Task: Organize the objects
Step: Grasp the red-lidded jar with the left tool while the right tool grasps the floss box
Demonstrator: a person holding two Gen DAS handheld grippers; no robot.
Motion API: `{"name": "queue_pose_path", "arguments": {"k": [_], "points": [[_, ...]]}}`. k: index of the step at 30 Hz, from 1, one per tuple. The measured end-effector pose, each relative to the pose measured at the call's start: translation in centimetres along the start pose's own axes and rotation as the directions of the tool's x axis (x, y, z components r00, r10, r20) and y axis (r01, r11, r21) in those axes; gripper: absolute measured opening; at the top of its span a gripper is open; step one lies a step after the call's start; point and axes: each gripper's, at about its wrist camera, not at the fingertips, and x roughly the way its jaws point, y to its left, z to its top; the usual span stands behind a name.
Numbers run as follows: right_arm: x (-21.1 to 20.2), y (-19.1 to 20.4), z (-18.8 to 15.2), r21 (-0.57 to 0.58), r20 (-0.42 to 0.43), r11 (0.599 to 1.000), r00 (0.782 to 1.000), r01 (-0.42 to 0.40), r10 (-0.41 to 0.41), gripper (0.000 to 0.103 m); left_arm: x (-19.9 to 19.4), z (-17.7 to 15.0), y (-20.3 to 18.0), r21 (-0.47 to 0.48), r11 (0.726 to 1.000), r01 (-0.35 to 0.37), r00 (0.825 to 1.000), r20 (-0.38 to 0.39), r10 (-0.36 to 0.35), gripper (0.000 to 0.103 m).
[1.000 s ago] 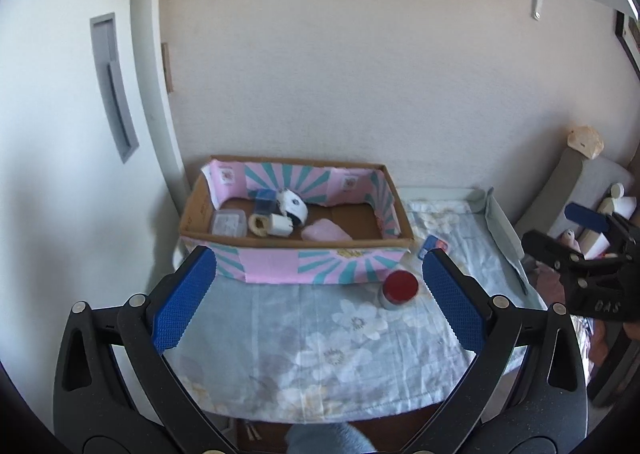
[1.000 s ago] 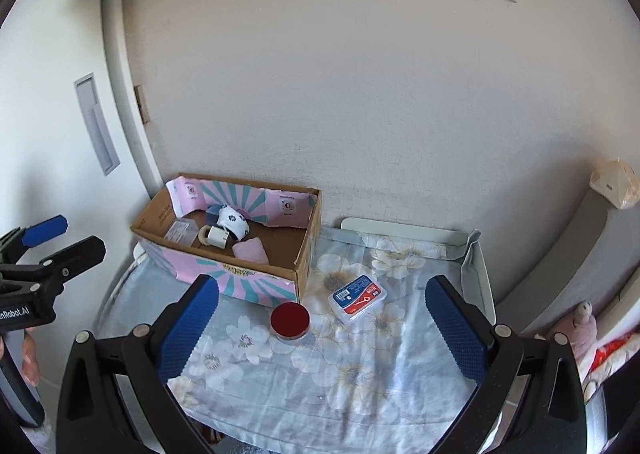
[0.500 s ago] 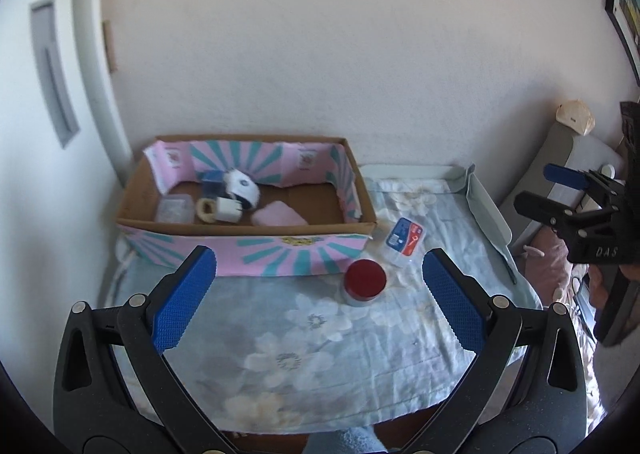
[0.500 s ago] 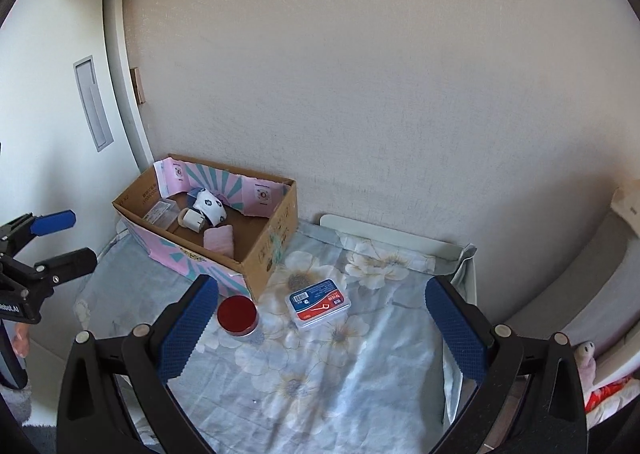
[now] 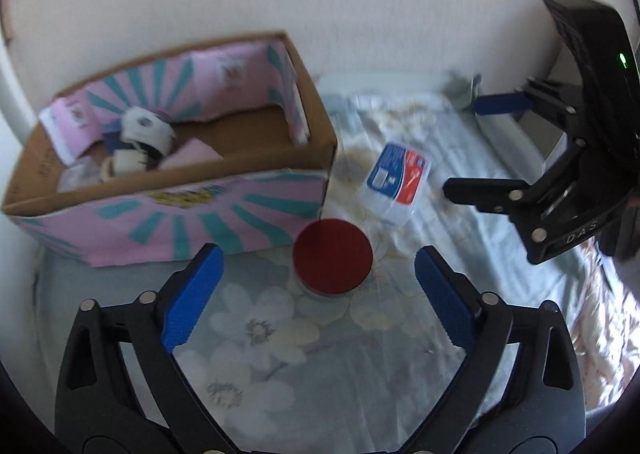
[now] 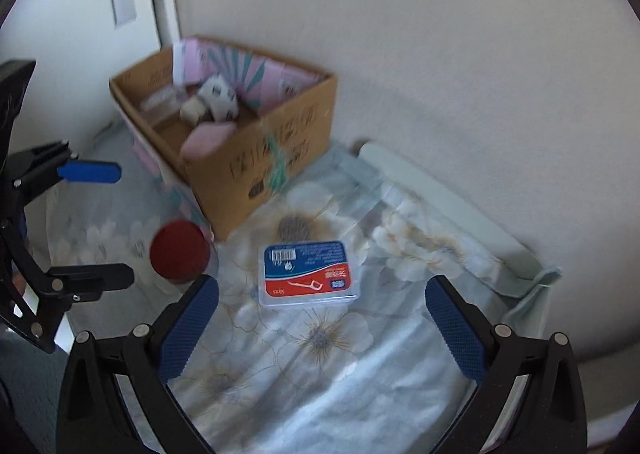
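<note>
I hold my left gripper wide apart and empty, lined up on the red-lidded jar, which stands on the flowered cloth just beside the cardboard box it likely belongs in. My right gripper, also spread and empty, faces the flat plastic case lying near the box.

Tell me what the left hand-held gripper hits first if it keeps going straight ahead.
Most likely the red-lidded jar: it stands centred just beyond the open left hand-held gripper, on the floral cloth. Depth is hard to judge.
</note>
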Motion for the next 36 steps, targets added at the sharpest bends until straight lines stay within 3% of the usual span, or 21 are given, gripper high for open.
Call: {"name": "queue_pose_path", "arguments": {"k": [6, 9, 12, 15, 17, 25, 36], "points": [[4.8, 0.2, -0.2, -0.041, -0.052, 0.998, 0.998, -0.047, 0.045, 0.103, 3.6, -0.9, -0.3, 0.025, 1.000, 0.001, 1.000, -0.020, -0.001, 0.087], [5.9, 0.3, -0.4, -0.045, -0.062, 0.998, 0.997, -0.052, 0.049, 0.103, 4.7, -1.0, -0.4, 0.043, 0.999, -0.007, 1.000, -0.028, 0.008, 0.077], [6.7, 0.2, -0.5, -0.039, -0.077, 0.998, 0.996, -0.055, 0.052, 0.091, 5.6, -0.9, -0.4, 0.046, 0.999, 0.000, 0.999, -0.040, 0.002, 0.075], [7.3, 0.1, -0.6, -0.036, -0.092, 0.998, 0.995, -0.050, 0.046, 0.077, 6.4, -0.7, -0.6, 0.050, 0.999, 0.011, 0.998, -0.054, -0.008, 0.055], [7.3, 0.0, -0.5, -0.031, -0.083, 0.998, 0.995, -0.053, 0.050, 0.077, 6.7, -0.5, -0.7, 0.059, 0.998, 0.014, 0.998, -0.061, -0.011, 0.051], [7.1, -0.4, -0.4, -0.019, -0.079, 0.999, 0.996, -0.049, 0.047, 0.077, 6.9, -0.4, -0.9, 0.087, 0.996, 0.017, 0.999, -0.051, -0.013, 0.051], [3.8, -1.4, -0.1, 0.114, -0.042, 0.993, 0.999, -0.024, 0.029, 0.077, 4.0, -0.9, -0.1, 0.047, 0.998, 0.043, 0.998, -0.045, -0.041, 0.050]]}}
